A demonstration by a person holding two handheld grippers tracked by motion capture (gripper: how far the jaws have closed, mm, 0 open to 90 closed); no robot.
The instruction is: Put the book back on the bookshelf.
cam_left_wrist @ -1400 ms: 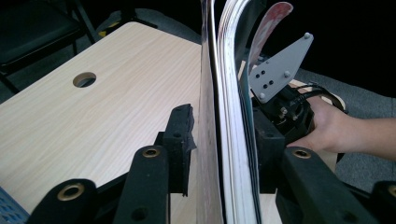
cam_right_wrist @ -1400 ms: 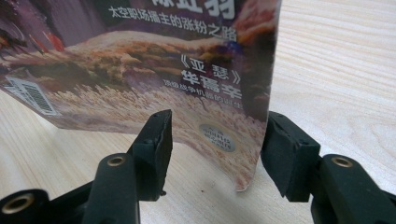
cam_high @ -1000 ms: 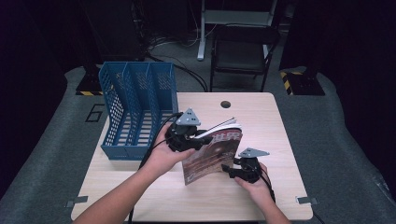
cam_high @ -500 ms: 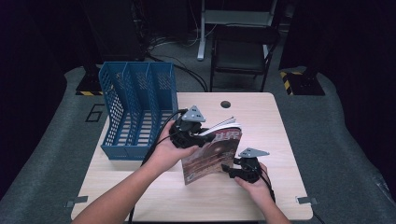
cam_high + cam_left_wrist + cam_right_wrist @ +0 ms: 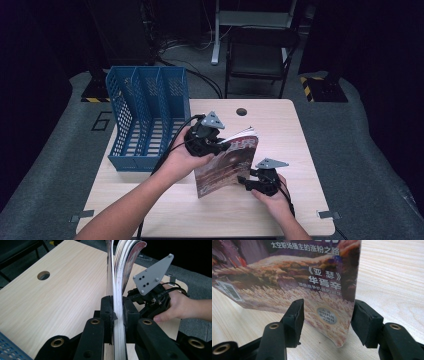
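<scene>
Left gripper (image 5: pixel 117 315) clamped on upright glossy magazine (image 5: pixel 227 162) edge; right gripper (image 5: pixel 327 320) jaws apart at its lower corner, above pale wooden table (image 5: pixel 280 125)

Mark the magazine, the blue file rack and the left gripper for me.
magazine (image 5: pixel 227 165): high view, middle of the front cover.
blue file rack (image 5: pixel 131 159): high view, low front wall.
left gripper (image 5: pixel 117 315): left gripper view, between its fingers, clamped on the magazine's edge.

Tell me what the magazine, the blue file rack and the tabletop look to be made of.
Colour-printed magazine: glossy coated paper, thin pages fanning and bending.
Blue three-slot file rack: probably moulded plastic, with perforated mesh walls and a matte look.
Pale wood-grain tabletop: likely laminate or veneer, with an even printed-looking grain and a smooth finish.
</scene>
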